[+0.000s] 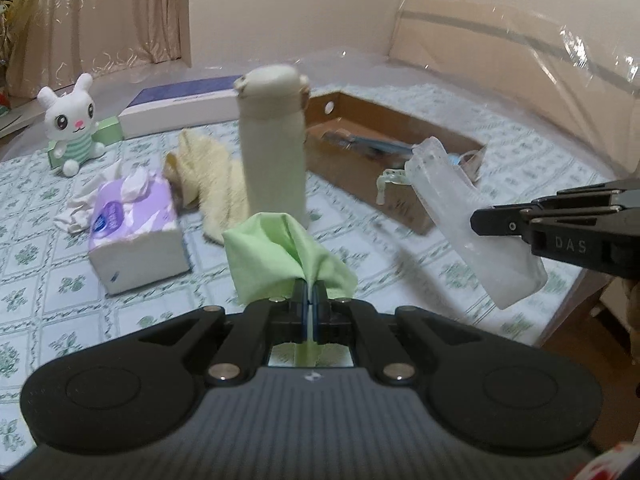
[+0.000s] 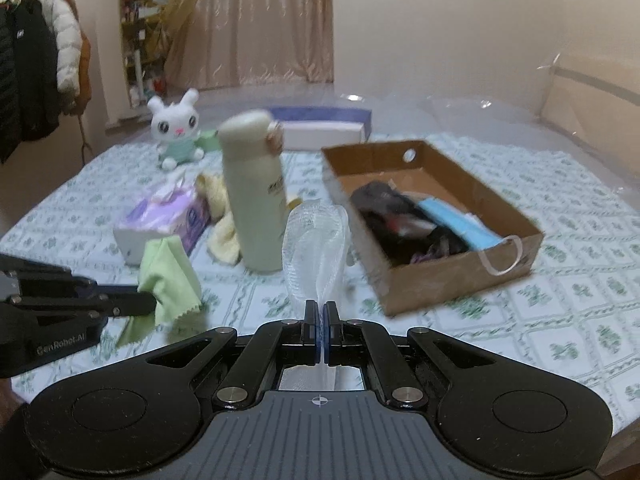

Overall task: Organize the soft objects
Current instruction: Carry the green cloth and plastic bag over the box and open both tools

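Observation:
My left gripper (image 1: 309, 289) is shut on a light green cloth (image 1: 276, 256), which bunches up above the jaws; the same green cloth (image 2: 170, 280) hangs from the left gripper (image 2: 148, 303) at the left of the right wrist view. My right gripper (image 2: 321, 309) is shut on a clear, whitish plastic bag (image 2: 316, 248) that stands up from the jaws; this plastic bag (image 1: 472, 224) dangles from the right gripper (image 1: 478, 222) at the right of the left wrist view. Both are held above the bed. A brown cardboard box (image 2: 516, 216) holding a blue mask (image 2: 460, 222) and dark items lies to the right.
On the green-patterned bedsheet (image 2: 520, 320) stand a cream bottle (image 2: 256, 192), a purple tissue pack (image 2: 164, 224), a yellow towel (image 1: 212, 176) and a white bunny plush (image 1: 74, 124). A flat purple-and-white box (image 2: 324, 128) lies at the back. Coats (image 2: 36, 64) hang far left.

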